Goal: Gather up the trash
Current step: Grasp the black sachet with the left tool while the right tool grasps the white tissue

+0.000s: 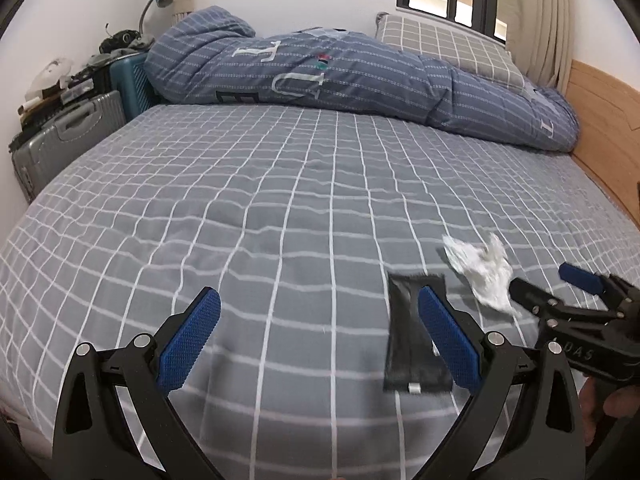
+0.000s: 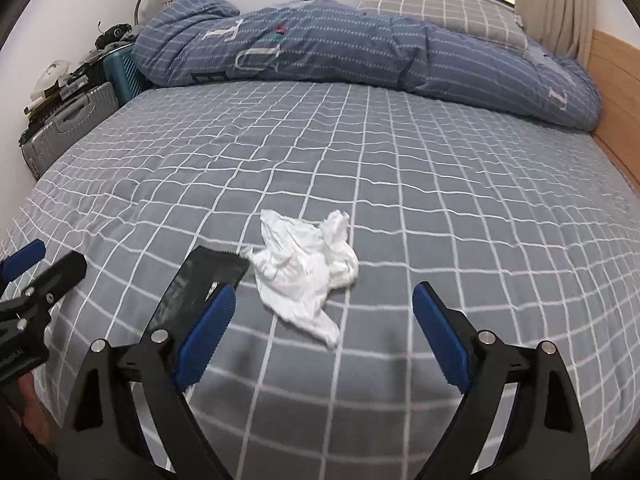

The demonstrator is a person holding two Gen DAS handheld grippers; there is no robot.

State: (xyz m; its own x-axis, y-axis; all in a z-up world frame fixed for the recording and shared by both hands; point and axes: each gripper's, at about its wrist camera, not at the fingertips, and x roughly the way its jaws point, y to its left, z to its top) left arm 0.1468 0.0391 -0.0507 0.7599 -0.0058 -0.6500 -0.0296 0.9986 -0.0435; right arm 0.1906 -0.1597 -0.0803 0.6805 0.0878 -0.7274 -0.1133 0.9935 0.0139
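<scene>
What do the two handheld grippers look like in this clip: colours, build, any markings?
Both match: the left gripper and right gripper have black angular frames with triangular cut-outs and silver round pivot bolts. Each finger ends in a blue, finely textured rectangular pad. Seen from the left wrist view, the right gripper's body carries pale lettering, too blurred to read for certain. No cables or sleeves show.

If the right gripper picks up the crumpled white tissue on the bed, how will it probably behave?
The crumpled white tissue looks thin and creased, so it is probably very light and floppy, and its loose corner would likely hang down. It may squash flat between the fingers rather than resist. On the soft checked bedsheet, a push would probably drag or fold it, not roll it.
</scene>
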